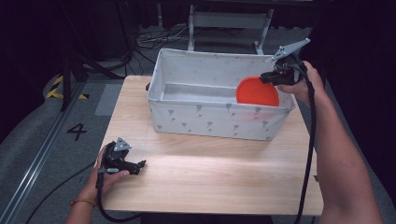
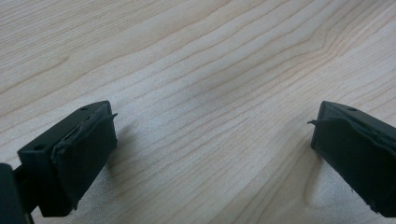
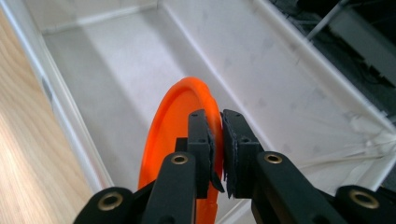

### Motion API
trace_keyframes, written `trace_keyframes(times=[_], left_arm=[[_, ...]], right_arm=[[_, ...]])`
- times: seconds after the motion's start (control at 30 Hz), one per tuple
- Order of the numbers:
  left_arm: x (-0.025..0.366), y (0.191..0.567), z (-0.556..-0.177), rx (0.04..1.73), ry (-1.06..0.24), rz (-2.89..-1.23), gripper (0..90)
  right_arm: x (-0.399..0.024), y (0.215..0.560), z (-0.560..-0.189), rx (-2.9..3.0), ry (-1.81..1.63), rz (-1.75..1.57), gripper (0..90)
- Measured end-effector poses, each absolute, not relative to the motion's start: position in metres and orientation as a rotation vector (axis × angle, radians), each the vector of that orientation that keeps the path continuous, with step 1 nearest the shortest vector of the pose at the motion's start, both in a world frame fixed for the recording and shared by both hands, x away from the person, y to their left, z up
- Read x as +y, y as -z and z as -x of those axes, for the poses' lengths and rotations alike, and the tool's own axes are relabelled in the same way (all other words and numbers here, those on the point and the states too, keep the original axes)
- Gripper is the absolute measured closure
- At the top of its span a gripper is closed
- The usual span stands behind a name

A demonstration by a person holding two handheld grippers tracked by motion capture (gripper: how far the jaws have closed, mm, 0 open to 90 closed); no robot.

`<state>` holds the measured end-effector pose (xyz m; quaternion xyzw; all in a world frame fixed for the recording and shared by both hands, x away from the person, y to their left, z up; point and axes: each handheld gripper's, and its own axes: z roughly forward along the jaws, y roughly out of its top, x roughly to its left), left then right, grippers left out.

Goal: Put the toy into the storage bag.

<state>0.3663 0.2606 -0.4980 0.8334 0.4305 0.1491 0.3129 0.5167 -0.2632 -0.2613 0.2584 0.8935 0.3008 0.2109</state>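
Jaws of the right hand-held gripper [image 3: 216, 154] pinch an orange plate [image 3: 173, 140] by its rim (on edge) inside the fabric bin [image 1: 187, 119].

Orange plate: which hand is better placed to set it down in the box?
Right. The right gripper is shut on the plate by its rim, already over the box. The left gripper rests open on the table, well away.

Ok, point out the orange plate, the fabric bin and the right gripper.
orange plate [image 1: 256, 92], high view, middle of its face.
fabric bin [image 1: 210, 122], high view, near wall.
right gripper [image 3: 217, 154], right gripper view, between its fingertips.
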Motion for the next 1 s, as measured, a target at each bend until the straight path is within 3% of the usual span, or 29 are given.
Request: trace_keyframes(times=[0.43, 1.0], left_arm=[[0.261, 0.498, -0.366, 1.134, -0.393, -2.199, 0.5], [0.261, 0.498, -0.366, 1.134, -0.394, -2.199, 0.5]], right_arm=[[-0.252, 0.307, -0.518, 2.678, -0.641, -0.621, 82.3], [-0.250, 0.320, -0.530, 2.888, -0.323, -0.573, 81.3]])
